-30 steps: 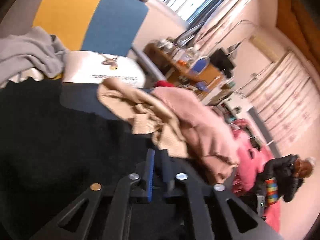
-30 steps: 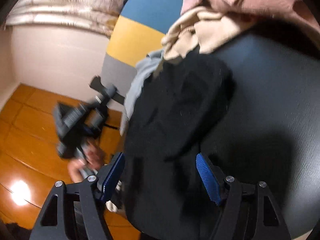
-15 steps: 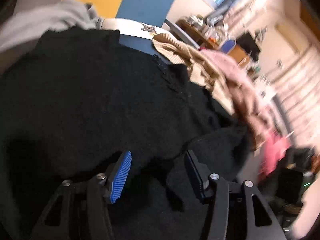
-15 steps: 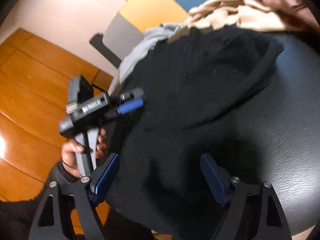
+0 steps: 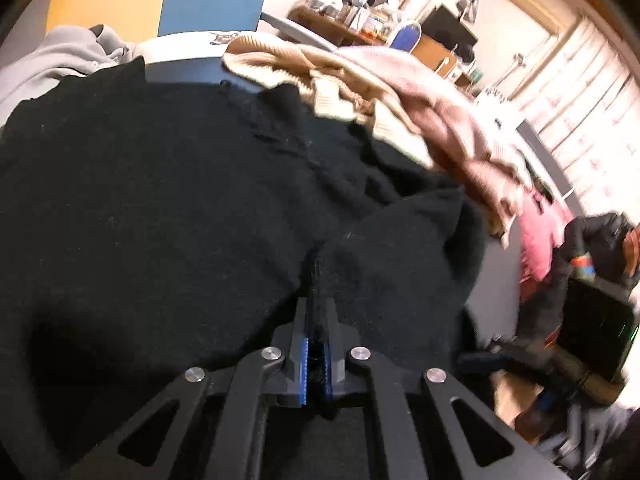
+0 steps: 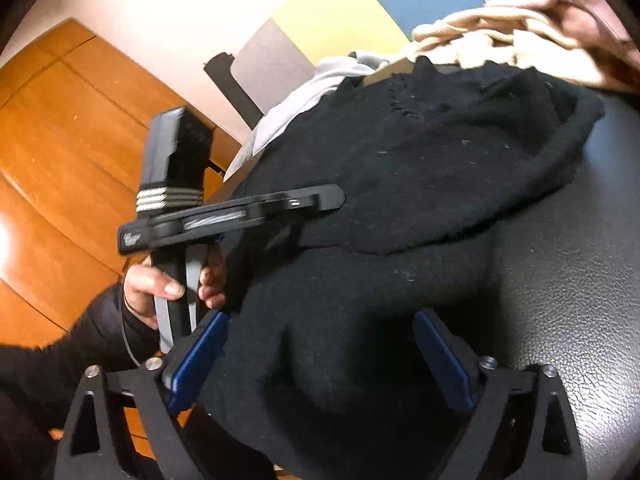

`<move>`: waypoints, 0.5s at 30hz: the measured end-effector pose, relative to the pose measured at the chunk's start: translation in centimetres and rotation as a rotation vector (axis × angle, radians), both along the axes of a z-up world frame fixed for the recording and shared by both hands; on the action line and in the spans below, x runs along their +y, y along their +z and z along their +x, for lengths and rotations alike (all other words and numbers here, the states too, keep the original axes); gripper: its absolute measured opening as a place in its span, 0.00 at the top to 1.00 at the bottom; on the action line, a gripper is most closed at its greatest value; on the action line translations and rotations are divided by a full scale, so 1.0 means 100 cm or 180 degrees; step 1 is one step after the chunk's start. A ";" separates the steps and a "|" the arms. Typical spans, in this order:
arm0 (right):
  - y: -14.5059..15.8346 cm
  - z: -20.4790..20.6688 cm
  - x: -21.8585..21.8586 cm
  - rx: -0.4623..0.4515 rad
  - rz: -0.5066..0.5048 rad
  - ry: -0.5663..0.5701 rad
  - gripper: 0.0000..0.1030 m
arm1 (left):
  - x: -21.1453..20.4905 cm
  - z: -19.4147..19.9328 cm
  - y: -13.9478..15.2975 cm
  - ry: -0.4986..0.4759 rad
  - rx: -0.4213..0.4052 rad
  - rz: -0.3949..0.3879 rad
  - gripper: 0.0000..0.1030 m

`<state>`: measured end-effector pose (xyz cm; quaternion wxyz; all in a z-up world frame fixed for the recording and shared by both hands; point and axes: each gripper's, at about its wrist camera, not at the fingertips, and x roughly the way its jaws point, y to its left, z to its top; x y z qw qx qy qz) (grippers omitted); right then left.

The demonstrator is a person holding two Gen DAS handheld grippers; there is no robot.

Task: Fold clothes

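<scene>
While the left gripper [image 5: 315,344] pinches a fold of the black sweater [image 5: 160,200] spread across the dark table [image 6: 580,280], the right gripper [image 6: 320,360] hovers wide apart above its near edge

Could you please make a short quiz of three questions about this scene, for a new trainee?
1. True or false: the left claw is shut on the black garment.
2. The right claw is: A) open over black cloth, B) shut on the beige sweater, C) out of view.
3. Fill in: a ____ garment lies at the black garment's far left.

Key: 1 true; 2 A; 3 grey.
</scene>
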<state>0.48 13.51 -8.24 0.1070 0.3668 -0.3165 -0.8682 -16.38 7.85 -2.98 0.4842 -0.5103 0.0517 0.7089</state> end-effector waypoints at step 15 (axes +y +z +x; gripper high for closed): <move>0.000 0.001 0.005 0.0001 0.0168 0.0114 0.00 | 0.014 -0.024 0.220 -0.0104 0.0723 0.1113 0.97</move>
